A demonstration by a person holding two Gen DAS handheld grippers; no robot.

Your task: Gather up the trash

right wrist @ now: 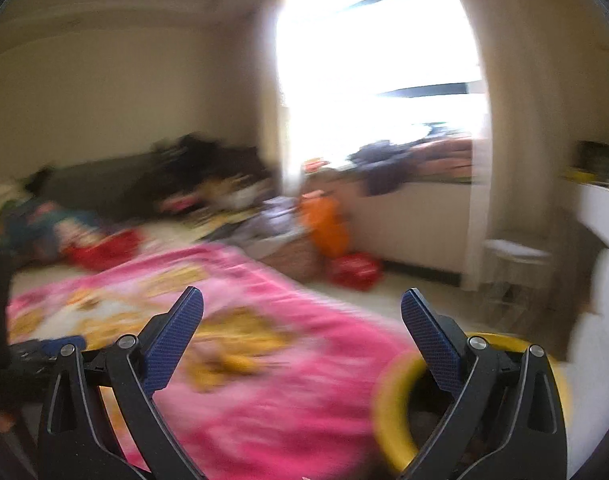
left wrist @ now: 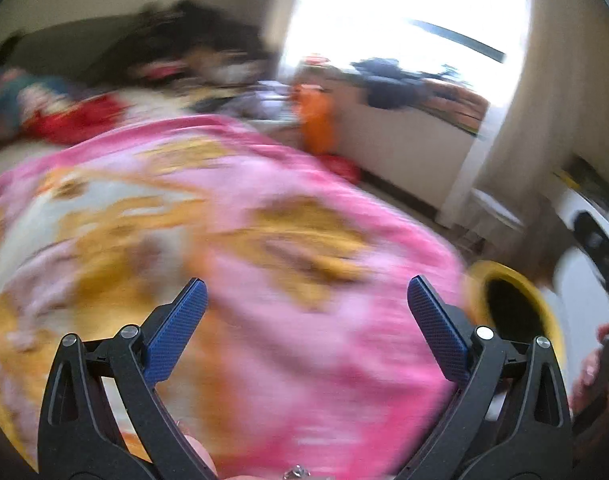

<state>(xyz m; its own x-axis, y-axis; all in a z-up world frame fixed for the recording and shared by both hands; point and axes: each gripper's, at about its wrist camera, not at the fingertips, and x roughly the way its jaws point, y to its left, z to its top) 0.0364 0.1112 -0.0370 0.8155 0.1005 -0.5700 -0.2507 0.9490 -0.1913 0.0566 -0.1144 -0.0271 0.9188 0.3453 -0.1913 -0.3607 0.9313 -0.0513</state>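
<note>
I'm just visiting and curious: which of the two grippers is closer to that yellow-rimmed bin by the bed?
Right. The right gripper hangs just above the yellow-rimmed bin, its right finger over the opening. The left gripper hovers over the pink blanket, with the bin off to its right.

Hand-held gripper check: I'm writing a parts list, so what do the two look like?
Left hand-held gripper and right hand-held gripper match: black plastic arms with triangular cut-outs, silver round pivot pins, and blue textured finger pads. No cables or markings are visible.
</note>
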